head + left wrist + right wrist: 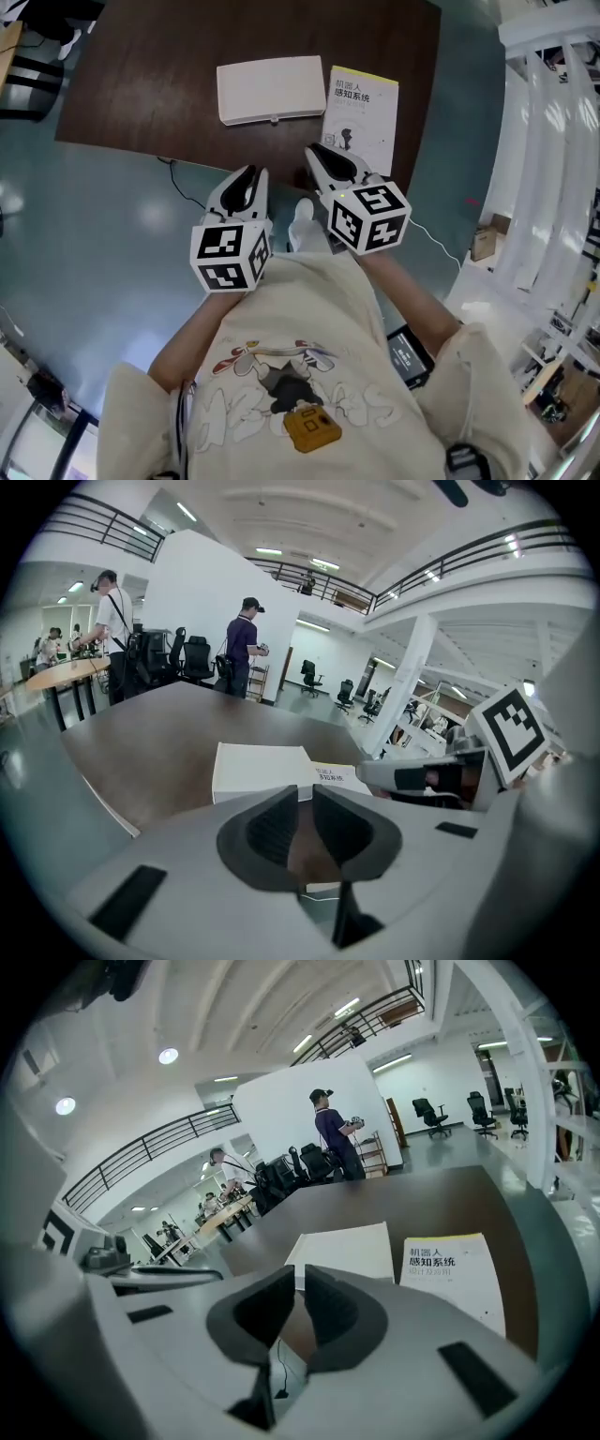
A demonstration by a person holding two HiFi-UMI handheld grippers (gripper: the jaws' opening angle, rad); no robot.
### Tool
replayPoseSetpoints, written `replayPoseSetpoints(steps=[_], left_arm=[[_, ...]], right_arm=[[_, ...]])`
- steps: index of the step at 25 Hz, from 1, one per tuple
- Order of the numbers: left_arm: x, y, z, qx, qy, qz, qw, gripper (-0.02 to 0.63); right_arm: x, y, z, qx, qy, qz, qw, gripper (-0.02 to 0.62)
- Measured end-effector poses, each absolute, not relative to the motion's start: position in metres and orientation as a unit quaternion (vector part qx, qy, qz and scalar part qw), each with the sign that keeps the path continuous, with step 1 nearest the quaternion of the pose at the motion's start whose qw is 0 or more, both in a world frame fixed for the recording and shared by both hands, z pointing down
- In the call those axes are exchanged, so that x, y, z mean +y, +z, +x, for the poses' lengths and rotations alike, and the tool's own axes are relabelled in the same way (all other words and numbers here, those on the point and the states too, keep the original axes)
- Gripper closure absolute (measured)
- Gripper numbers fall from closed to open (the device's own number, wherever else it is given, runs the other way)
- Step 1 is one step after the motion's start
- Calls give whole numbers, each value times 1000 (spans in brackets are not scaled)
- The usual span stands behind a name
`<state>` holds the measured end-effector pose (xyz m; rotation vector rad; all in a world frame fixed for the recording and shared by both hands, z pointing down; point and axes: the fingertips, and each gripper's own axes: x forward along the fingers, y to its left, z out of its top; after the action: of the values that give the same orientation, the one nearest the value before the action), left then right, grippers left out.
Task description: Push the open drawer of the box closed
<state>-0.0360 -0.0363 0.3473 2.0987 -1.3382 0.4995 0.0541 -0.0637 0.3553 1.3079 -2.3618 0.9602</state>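
A flat white box (pixel 272 90) lies on the dark brown table (pixel 141 84), with a small tab on its near edge; I cannot tell whether its drawer stands out. Both grippers hang over the floor, short of the table's near edge and apart from the box. My left gripper (pixel 249 174) points at the box (pixel 258 769), its jaws nearly together with nothing between them. My right gripper (pixel 317 152) sits beside it, jaws likewise drawn together and empty. In the right gripper view the box (pixel 347 1249) lies just beyond the jaws.
A white and yellow book (pixel 361 117) lies just right of the box. A thin cable (pixel 183 183) trails on the floor below the table edge. White railings (pixel 553 141) and a cardboard box (pixel 486 239) stand at the right. People stand far behind the table.
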Motion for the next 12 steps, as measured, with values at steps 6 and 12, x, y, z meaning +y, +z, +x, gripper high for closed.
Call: replayPoseSetpoints(steps=[6, 12], left_arm=[[-33, 329, -29, -501, 163, 795, 299, 597], [-22, 335, -13, -465, 177, 815, 298, 600]], right_arm=[[-37, 355, 49, -820, 351, 425, 156, 573], [-20, 362, 31, -826, 361, 393, 178, 589]])
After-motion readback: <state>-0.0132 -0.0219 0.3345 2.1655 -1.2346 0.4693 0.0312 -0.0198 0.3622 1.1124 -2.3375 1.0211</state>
